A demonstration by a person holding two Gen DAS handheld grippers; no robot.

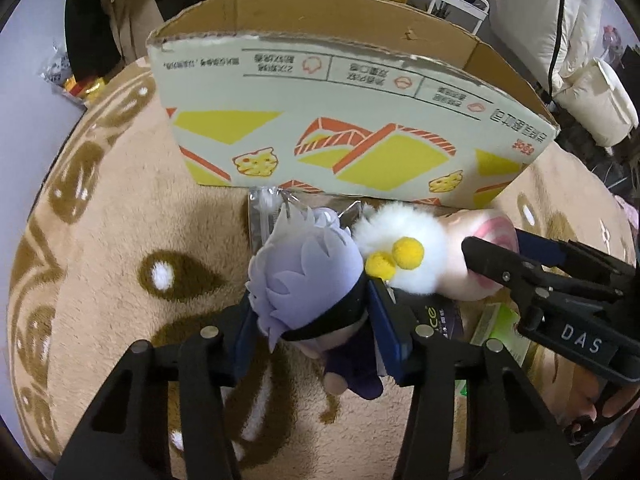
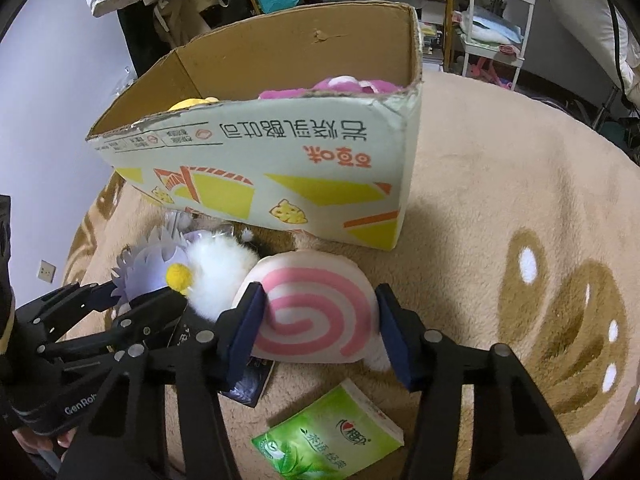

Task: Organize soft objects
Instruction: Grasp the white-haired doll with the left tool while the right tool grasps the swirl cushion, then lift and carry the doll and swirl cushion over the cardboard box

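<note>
My left gripper point(image 1: 310, 312) is shut on a small doll with lilac hair and a black blindfold point(image 1: 308, 276), on the rug in front of the cardboard box point(image 1: 344, 128). My right gripper point(image 2: 320, 316) is closed around a round pink-swirl plush point(image 2: 316, 308) and shows in the left wrist view point(image 1: 492, 256) at right. A white fluffy plush with yellow pompoms point(image 1: 404, 256) lies between the two toys. The box point(image 2: 280, 168) holds pink and yellow plush toys point(image 2: 352, 86).
A green tissue pack point(image 2: 328, 436) and a dark packet point(image 2: 248, 384) lie on the tan patterned rug point(image 2: 520, 208) near my right gripper. A clear plastic bag point(image 1: 268, 208) lies against the box. Shelves, a white cart and clothing stand behind.
</note>
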